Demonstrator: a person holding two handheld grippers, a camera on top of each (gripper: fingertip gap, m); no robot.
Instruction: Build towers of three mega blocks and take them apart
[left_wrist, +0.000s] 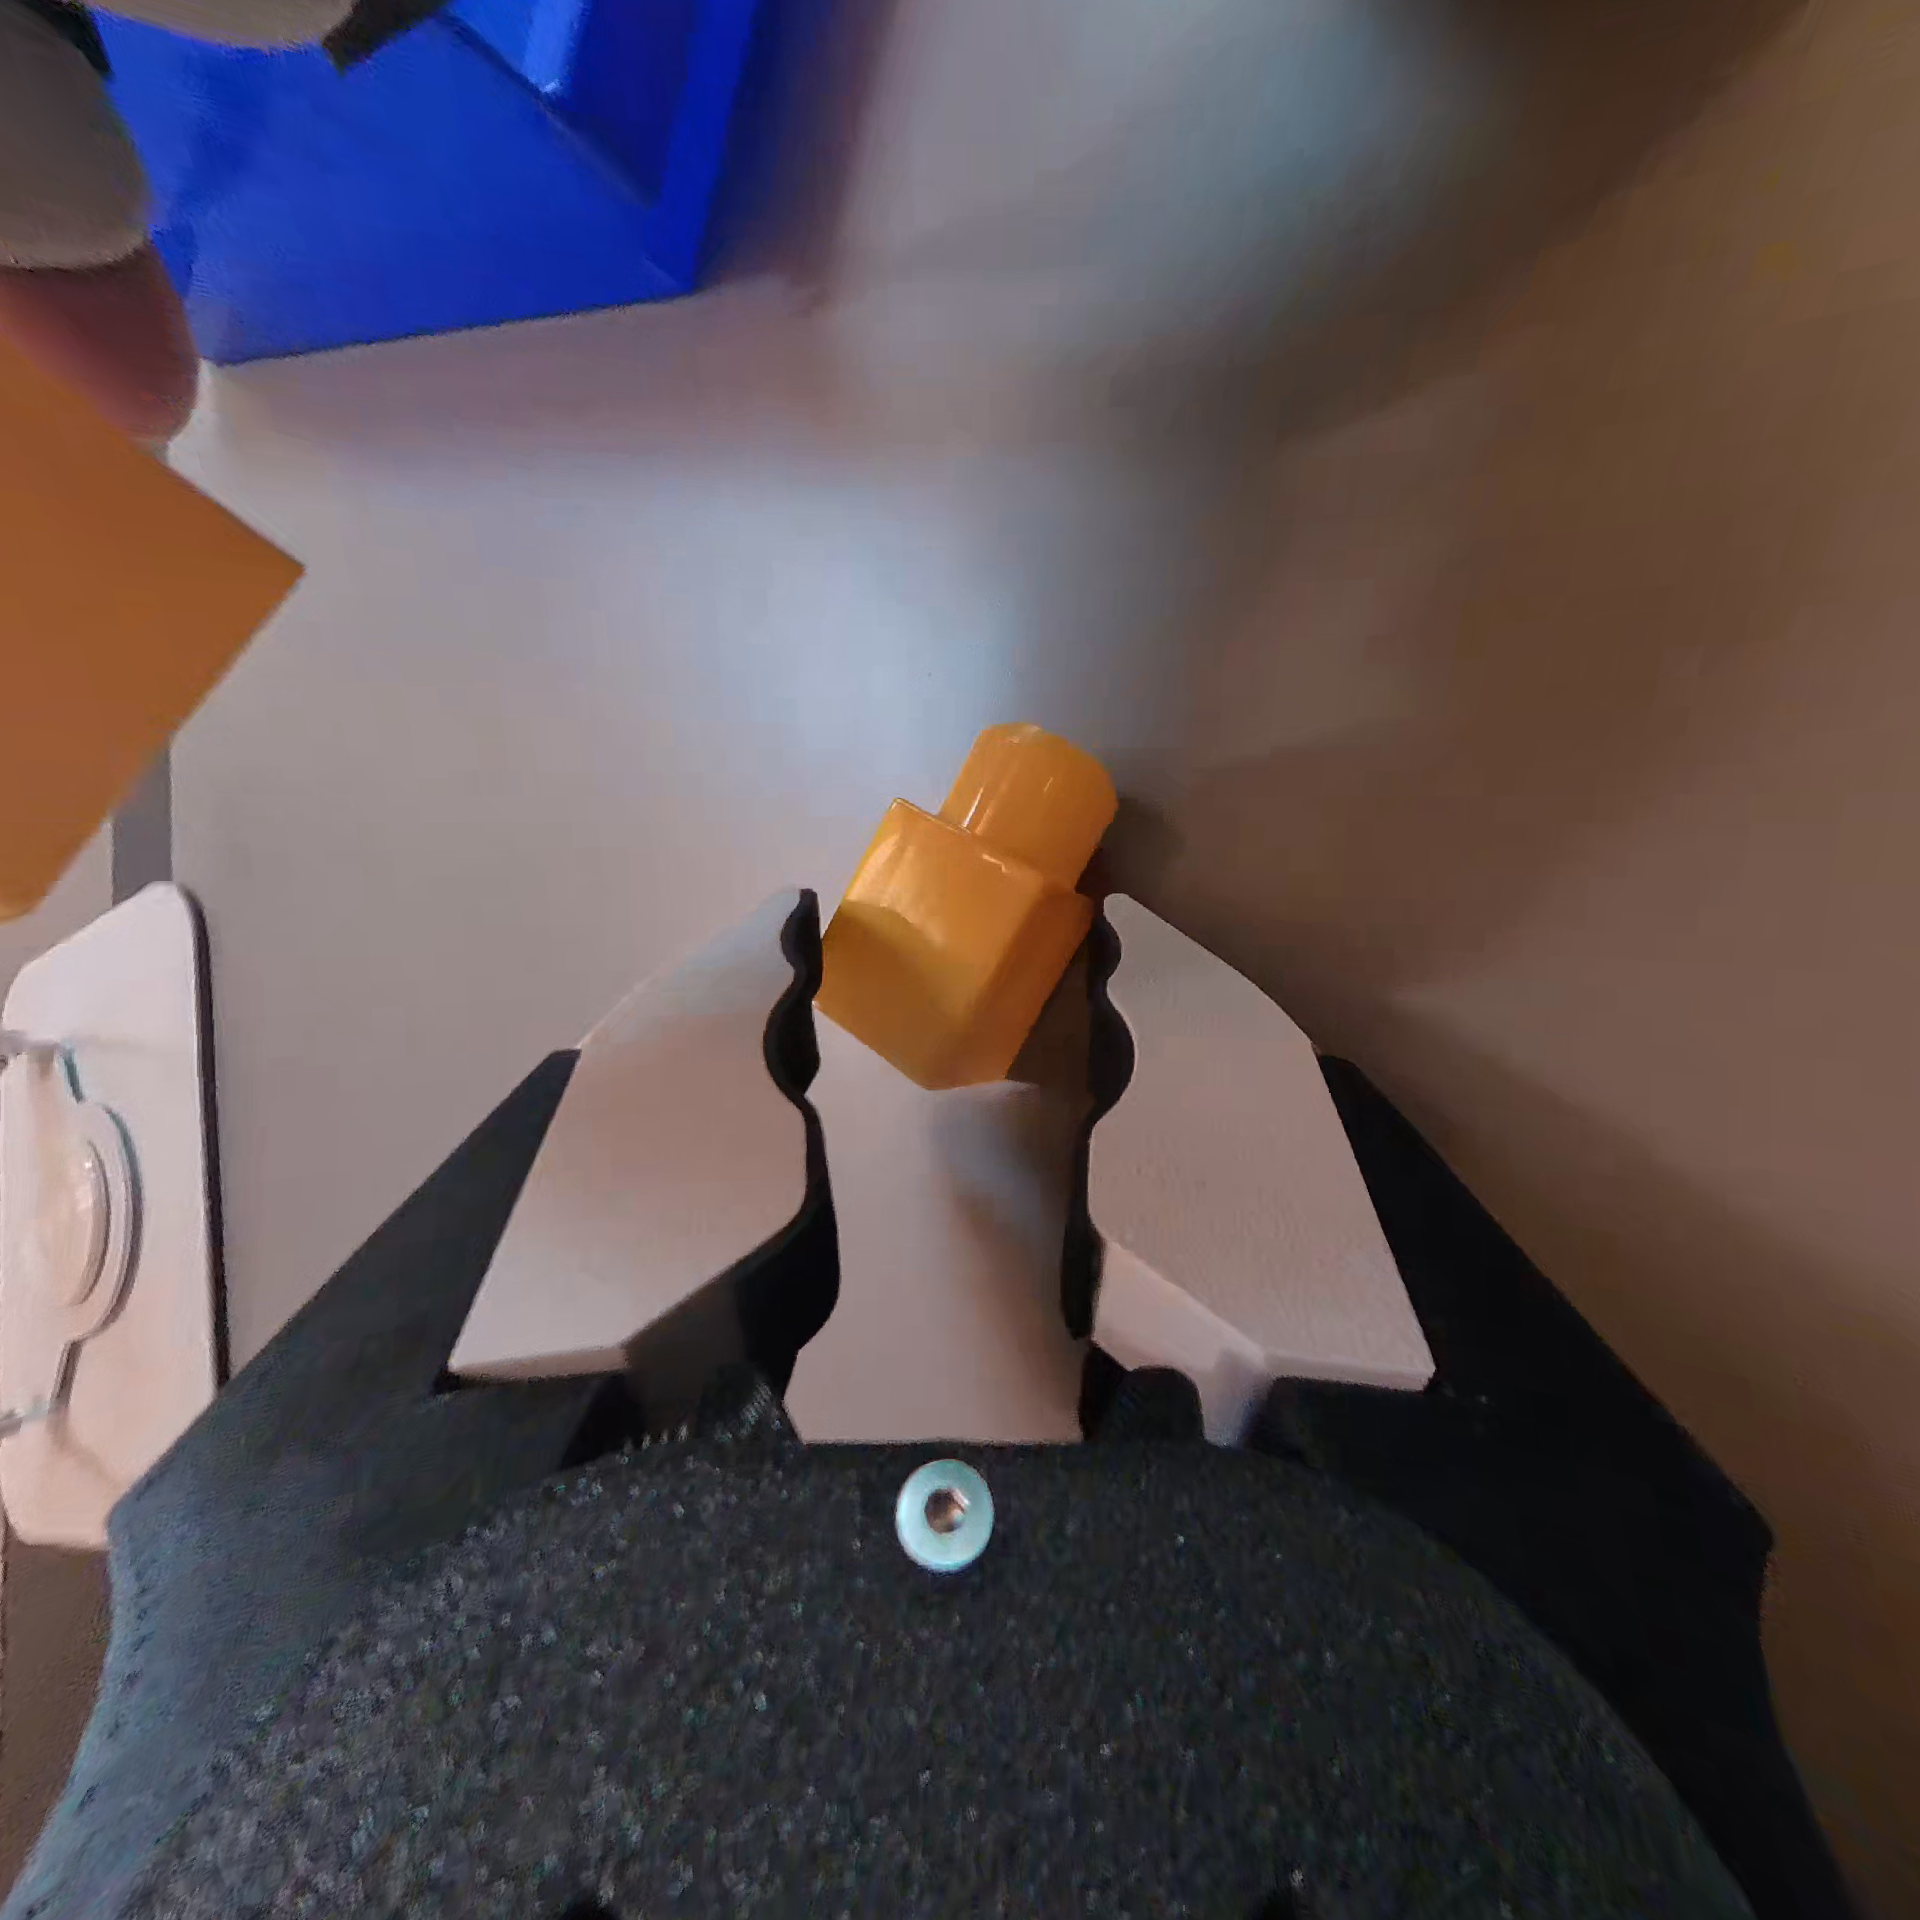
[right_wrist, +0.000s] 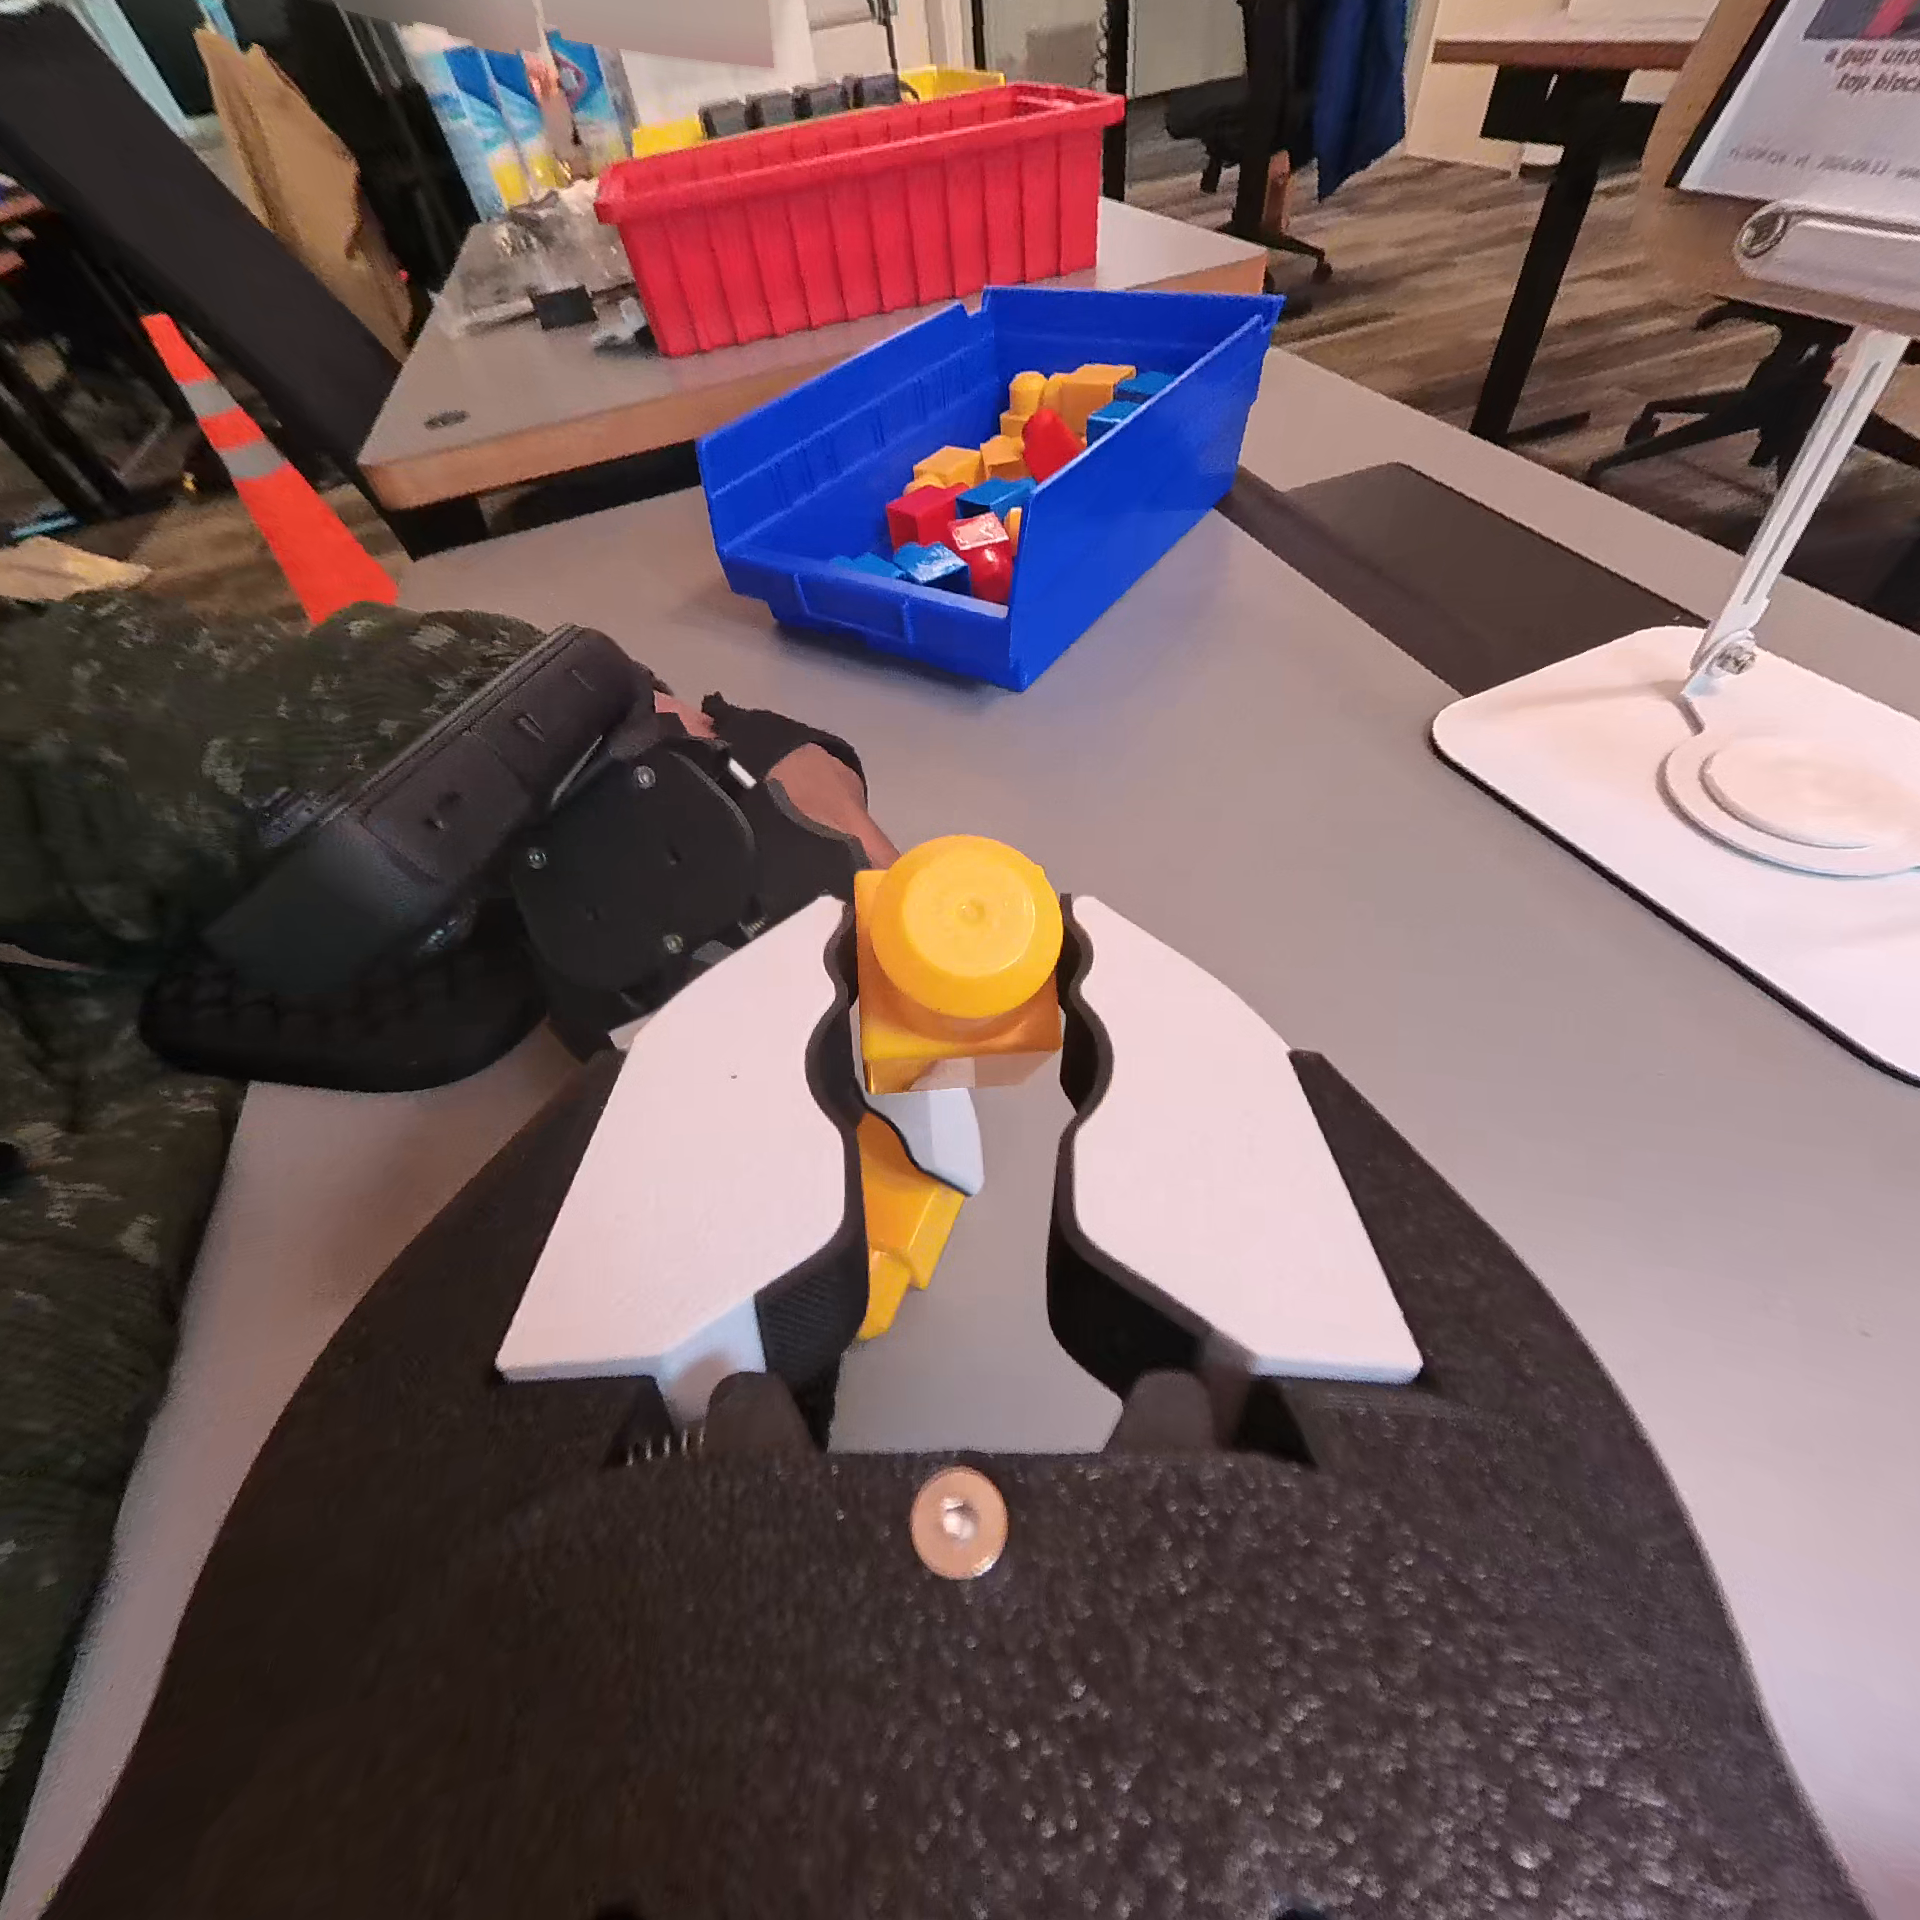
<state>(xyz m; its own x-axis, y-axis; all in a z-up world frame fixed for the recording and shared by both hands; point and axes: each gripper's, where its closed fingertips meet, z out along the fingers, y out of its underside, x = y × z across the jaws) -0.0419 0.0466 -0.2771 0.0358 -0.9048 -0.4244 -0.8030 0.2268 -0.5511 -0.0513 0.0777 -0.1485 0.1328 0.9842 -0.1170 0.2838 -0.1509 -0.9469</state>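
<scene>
In the left wrist view my left gripper (left_wrist: 951, 914) points down at the grey table and is shut on a yellow block (left_wrist: 935, 977), tilted, stud pointing away. In the right wrist view my right gripper (right_wrist: 958, 909) is shut on another yellow block (right_wrist: 966, 935), whose round stud faces the camera. Just below it one white finger (right_wrist: 940, 1138) of the left gripper shows, with its yellow block (right_wrist: 899, 1216) under it. The two blocks are close together; I cannot tell whether they touch.
A blue bin (right_wrist: 1132, 499) with several red, blue and yellow blocks stands farther back on the table; it also shows in the left wrist view (left_wrist: 416, 208). A white stand base (right_wrist: 1662, 779) lies to the right. A red bin (right_wrist: 852, 229) stands on the table behind. My hands' fingertips stand some 12 centimetres from each other.
</scene>
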